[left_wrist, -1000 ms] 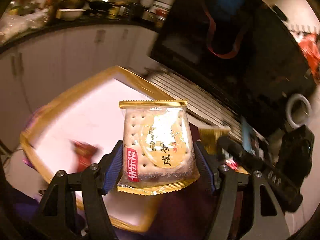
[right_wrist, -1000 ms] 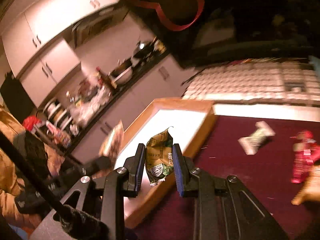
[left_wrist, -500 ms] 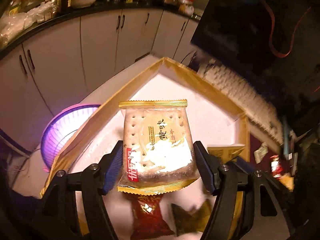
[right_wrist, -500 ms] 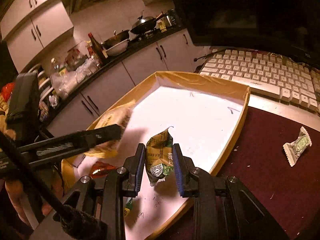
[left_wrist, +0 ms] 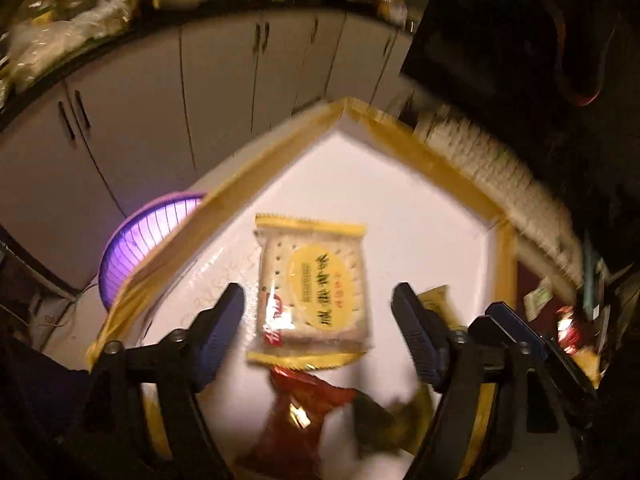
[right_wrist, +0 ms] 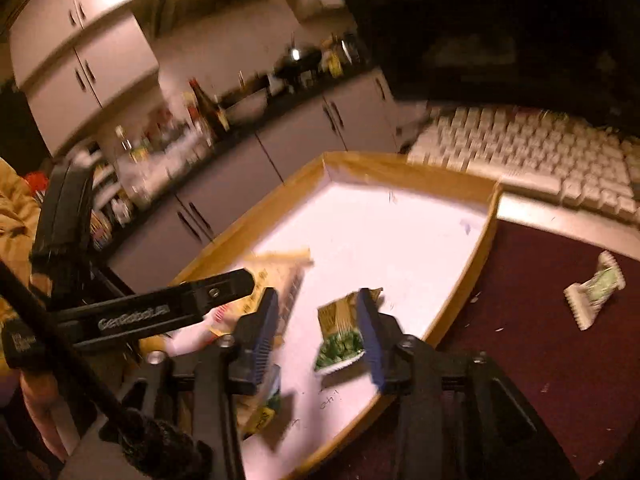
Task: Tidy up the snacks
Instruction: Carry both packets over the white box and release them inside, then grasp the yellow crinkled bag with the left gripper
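While half a second ago clamping the cracker packet [left_wrist: 314, 294] and the green snack packet [right_wrist: 340, 332], now standing with both sets of jaws spread wide — both packets let go over the white floor of the gold-rimmed tray [right_wrist: 412, 176]. Left gripper [left_wrist: 318, 326] gaping well clear of the cracker packet on both sides, packet dropping or already lying flat on the tray floor between the fingers; blur making it hard to tell which. Right gripper [right_wrist: 316, 330] also parted, green snack packet sitting close against the right finger, apparently tipping down toward the tray; not possible to say whether still brushing the pad. Lying nearer the left camera, a red packet [left_wrist: 296, 412] and a dark olive packet [left_wrist: 384, 420], already inside the tray. Waiting outside on the maroon mat [right_wrist: 560, 320], one pale green-and-white wrapped candy [right_wrist: 594, 294], well apart from the tray — with the keyboard [right_wrist: 540, 148] running behind.

Judging from this: two more snacks delivered at once, collection in the tray growing, task partly along rather than finished. Probably heading next for the stray candy on the mat. Worth watching — the green packet landing close to the tray's near rim.
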Motion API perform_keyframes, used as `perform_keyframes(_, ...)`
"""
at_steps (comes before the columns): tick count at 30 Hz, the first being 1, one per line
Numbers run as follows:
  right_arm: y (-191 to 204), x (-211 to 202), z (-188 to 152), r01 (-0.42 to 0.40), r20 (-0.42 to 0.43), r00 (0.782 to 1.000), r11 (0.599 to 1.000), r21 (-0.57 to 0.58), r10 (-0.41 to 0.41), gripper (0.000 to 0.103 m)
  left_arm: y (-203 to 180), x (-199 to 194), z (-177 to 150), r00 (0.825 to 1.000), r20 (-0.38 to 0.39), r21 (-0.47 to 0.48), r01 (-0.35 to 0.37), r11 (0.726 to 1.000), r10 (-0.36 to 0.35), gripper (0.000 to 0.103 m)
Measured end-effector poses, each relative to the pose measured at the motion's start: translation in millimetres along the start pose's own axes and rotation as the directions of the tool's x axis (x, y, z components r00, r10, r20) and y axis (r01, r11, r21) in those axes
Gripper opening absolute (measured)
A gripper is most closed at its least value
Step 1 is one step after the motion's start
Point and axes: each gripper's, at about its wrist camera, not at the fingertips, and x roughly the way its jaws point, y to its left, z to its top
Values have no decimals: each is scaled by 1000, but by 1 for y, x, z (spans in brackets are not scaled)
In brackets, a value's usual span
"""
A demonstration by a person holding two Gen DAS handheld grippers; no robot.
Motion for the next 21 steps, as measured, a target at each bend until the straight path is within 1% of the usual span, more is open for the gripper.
perform_keyframes(1, -1, -11, -1, -11, 22, 1000, 1000, 7, 10, 56, -4, -10, -5, 1000, 20, 8, 4, 1000, -4, 80)
perform_keyframes(2, -2, -21, -2, -22, 35, 999, 1000, 11, 21, 59, -8, -18, -9, 999, 34, 18, 8, 1000, -9, 80)
perform_keyframes(4, -8, -46, -9, -51, 53, 997, 998, 30, 49, 59, -20, -38, -22, 996, 88, 21, 23, 1000, -25, 81)
perform_keyframes(5, -13, -56, -14, -65, 56, 996, 997, 42, 63, 60, -27, -51, -33, 991, 128, 6, 41, 999, -41, 84)
perform_keyframes(7, -24, -76, -24, -85, 64, 995, 994, 70, 80, 61, -39, -66, -51, 984, 160, 31, 78, 996, -82, 85)
perform_keyframes(8, -33, -89, -33, -79, 71, 995, 993, 86, 73, 63, -50, -71, -62, 982, 163, 53, 91, 994, -98, 85)
perform_keyframes(9, -39, -96, -37, -65, 72, 996, 993, 94, 58, 63, -58, -70, -67, 981, 160, 64, 102, 993, -111, 85)
perform_keyframes(10, -49, -106, -45, -32, 66, 997, 994, 106, 26, 63, -66, -72, -74, 979, 154, 81, 121, 989, -132, 85)
perform_keyframes(11, -58, -113, -51, -4, 57, 998, 993, 122, -3, 63, -77, -72, -83, 977, 137, 102, 153, 983, -167, 85)
perform_keyframes(14, -86, -137, -66, 43, 50, 997, 982, 185, -54, 63, -106, -66, -94, 971, 95, 151, 202, 968, -217, 85)
perform_keyframes(16, -96, -150, -71, 67, 58, 995, 977, 204, -80, 63, -122, -64, -100, 970, 87, 178, 209, 961, -227, 85)
perform_keyframes(20, -106, -182, -79, 106, 110, 985, 969, 223, -133, 63, -146, -62, -110, 963, 41, 212, 251, 944, -265, 85)
perform_keyframes(21, -109, -187, -80, 114, 120, 982, 966, 231, -144, 63, -150, -60, -110, 963, 37, 220, 251, 943, -266, 85)
